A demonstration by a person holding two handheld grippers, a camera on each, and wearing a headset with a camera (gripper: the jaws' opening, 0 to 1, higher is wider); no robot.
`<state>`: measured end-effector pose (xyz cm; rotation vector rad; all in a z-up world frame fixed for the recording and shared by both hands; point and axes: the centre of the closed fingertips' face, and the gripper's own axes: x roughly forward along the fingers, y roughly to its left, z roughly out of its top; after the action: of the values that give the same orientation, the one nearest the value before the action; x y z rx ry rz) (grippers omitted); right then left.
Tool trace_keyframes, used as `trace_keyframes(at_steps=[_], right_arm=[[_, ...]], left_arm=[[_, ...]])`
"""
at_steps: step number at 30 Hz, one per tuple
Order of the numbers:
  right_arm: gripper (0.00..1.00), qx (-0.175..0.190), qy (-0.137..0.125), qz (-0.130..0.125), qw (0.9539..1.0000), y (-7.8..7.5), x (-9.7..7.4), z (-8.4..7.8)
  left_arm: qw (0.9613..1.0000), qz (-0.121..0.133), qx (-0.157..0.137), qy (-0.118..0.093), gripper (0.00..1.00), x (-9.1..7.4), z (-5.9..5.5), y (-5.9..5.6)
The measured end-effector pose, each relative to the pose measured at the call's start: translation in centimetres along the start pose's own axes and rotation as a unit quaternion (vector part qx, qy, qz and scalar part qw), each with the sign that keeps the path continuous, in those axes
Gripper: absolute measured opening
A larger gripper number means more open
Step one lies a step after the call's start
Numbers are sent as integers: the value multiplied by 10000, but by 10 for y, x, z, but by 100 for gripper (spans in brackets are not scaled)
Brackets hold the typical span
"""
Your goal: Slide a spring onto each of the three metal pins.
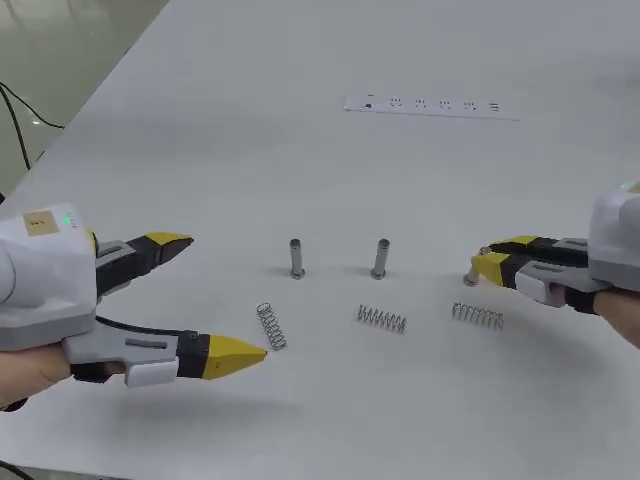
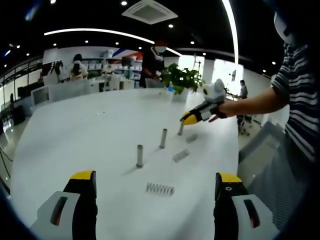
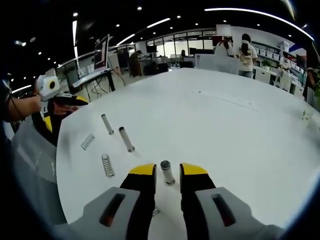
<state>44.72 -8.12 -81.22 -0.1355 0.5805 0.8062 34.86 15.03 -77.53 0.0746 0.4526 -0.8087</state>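
Three short metal pins stand upright on the white table: the left pin [image 1: 296,257], the middle pin [image 1: 381,257] and the right pin [image 1: 470,278]. In front of each lies a loose spring: the left [image 1: 271,326], the middle [image 1: 381,319] and the right [image 1: 477,316]. My left gripper [image 1: 205,297] is wide open, level with the left spring [image 2: 160,189] and left of it, holding nothing. My right gripper [image 1: 487,262] has its jaws only narrowly apart at the right pin [image 3: 166,172], which stands in the gap at the tips with slim gaps on both sides.
A white power strip [image 1: 430,105] lies flat far back on the table. The table's left edge [image 1: 90,100] runs diagonally, with floor and a black cable beyond it. People and desks stand far off in the room.
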Motion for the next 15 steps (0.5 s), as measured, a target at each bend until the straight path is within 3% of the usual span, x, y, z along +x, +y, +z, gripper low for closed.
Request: trace_keyframes(at_steps=[15], right_arm=[[21,66,0,8,10000,-1,-2,3]], left_arm=[[10000,16,-1,-9,96,1,2,2]])
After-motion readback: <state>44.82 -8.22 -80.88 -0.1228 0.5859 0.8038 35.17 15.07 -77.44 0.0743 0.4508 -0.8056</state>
